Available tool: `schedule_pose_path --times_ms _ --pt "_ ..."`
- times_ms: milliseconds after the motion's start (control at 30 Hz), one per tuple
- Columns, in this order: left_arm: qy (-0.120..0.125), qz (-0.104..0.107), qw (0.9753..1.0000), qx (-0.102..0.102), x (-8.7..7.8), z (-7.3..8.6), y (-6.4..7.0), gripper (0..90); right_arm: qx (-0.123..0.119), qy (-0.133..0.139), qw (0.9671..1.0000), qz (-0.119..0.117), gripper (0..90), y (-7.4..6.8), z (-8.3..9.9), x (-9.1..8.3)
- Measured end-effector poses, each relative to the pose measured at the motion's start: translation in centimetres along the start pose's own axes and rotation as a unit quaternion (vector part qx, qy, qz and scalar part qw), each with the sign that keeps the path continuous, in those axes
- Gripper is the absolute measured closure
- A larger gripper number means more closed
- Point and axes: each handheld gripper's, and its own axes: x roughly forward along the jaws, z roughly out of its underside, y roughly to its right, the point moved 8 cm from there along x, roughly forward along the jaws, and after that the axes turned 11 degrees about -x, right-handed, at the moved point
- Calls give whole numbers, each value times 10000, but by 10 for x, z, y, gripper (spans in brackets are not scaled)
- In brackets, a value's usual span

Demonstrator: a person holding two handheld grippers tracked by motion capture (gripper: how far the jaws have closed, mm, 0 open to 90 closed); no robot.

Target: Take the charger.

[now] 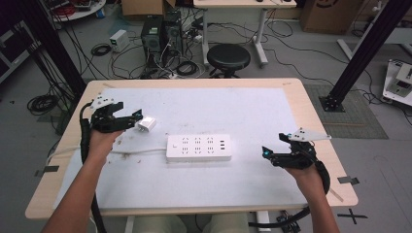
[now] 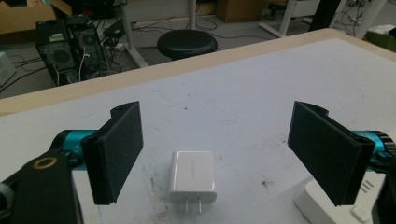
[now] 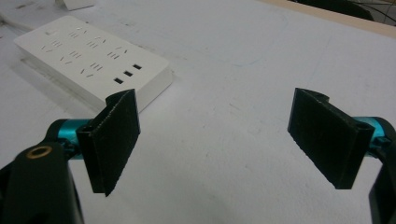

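Observation:
A white power strip (image 1: 198, 148) lies flat near the middle of the white mat, its cord running off to the left. A small white plug adapter (image 1: 145, 124) lies to its upper left with its prongs toward me (image 2: 193, 183). My left gripper (image 1: 134, 119) stands open right at the adapter, which sits between the two jaws in the left gripper view without touching either (image 2: 212, 154). My right gripper (image 1: 268, 154) is open to the right of the strip, nothing between its jaws (image 3: 219, 140). The strip's end (image 3: 93, 60) shows at the upper left of the right gripper view.
The table (image 1: 311, 126) has a wooden rim around the white mat (image 1: 252, 111). Beyond the far edge stand a black stool (image 1: 228, 57), computer towers (image 1: 160, 34) and loose cables on the floor. A corner of the power strip (image 2: 322, 205) lies near the left gripper's right jaw.

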Motion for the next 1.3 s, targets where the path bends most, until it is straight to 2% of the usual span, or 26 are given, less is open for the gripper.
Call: schedule_pose_path --times_ms 33,67,167,467,500,533,633,733,800,933,1067,1100,1167,1300 --pt "0 0 10000 0 0 0 0 182 0 0 10000 0 171 0 0 0" --pt "-71 -40 10000 -20 9 4 -3 182 -20 -13 10000 9 171 1 0 1" --pt "-188 -106 9997 -60 19 10 -8 182 2 -47 10000 8 171 1 1 1" --pt "-503 -239 9984 -80 42 28 -21 182 9 -123 9999 14 171 4 0 3" --pt "-560 -233 9981 -103 46 32 -22 182 22 -125 9999 12 171 3 0 3" --pt "-744 -258 9968 -138 52 40 -24 182 36 -133 9999 7 171 3 1 4" --pt "-878 -279 9956 -159 58 45 -25 182 13 -137 9999 -1 171 3 1 5" --pt "-1066 -380 9936 -47 67 53 -27 183 40 -162 9999 -3 171 4 2 7" --pt "-1122 -390 9929 -59 71 57 -28 183 36 -172 9998 1 171 4 2 8" --pt "-1276 -403 9909 -141 77 65 -31 182 52 -193 9998 -12 171 4 3 8" --pt "-1319 -398 9904 -86 80 68 -31 182 59 -194 9998 -20 171 5 4 8" --pt "-1343 -384 9901 -139 81 69 -30 182 33 -188 9998 -6 171 6 4 8" --pt "-1445 -357 9888 -111 82 73 -31 185 40 -207 9998 -10 171 6 5 9" --pt "-1410 -367 9893 -114 83 72 -30 197 63 -224 9997 -10 171 5 5 10"
